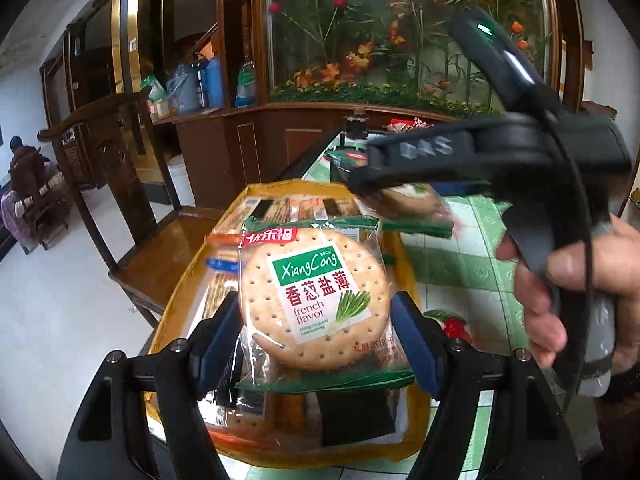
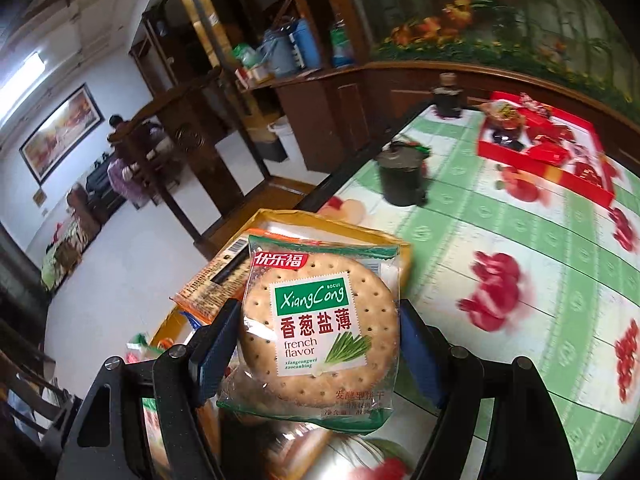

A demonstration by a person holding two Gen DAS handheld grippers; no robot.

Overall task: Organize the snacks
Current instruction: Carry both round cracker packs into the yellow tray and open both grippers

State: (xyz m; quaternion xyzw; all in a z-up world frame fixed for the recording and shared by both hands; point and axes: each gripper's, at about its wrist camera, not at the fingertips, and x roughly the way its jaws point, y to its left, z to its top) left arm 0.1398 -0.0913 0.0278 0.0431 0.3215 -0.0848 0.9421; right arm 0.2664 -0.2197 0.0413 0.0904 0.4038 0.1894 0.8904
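I hold one cracker packet in each of my tongs. My left gripper (image 1: 316,340) is clenched on a round cracker packet (image 1: 316,300), the blue pads (image 1: 222,340) pressing its two sides, so the label faces up to the camera and the biscuit lies flat and is not crushed across its face. This packet hangs just above the yellow tray (image 1: 168,320), which sits at the near left corner of the table (image 1: 472,264), beside the wooden chair (image 1: 120,200). In the tray I see other packets lying in rows (image 1: 288,208), so I judge that I bring this one here to join the same kind of snacks.

My right gripper (image 2: 320,354) grasps a second packet of the same cracker (image 2: 320,332), also by its sides, and it is over the near edge of the same tray (image 2: 404,256). In the left view the right gripper (image 1: 394,192) comes from the right, above the far part of the tray, with my right hand (image 1: 580,292) on its handle. I think the two tongs keep apart like this so that they do not knock each other while placing.

Far on the table stand a dark cup (image 2: 400,176) and a red box (image 2: 560,148) with more sweets, well apart from the tray. The wrapper is slippery plastic, so I judge a side grip may slide if I loosen it too early.
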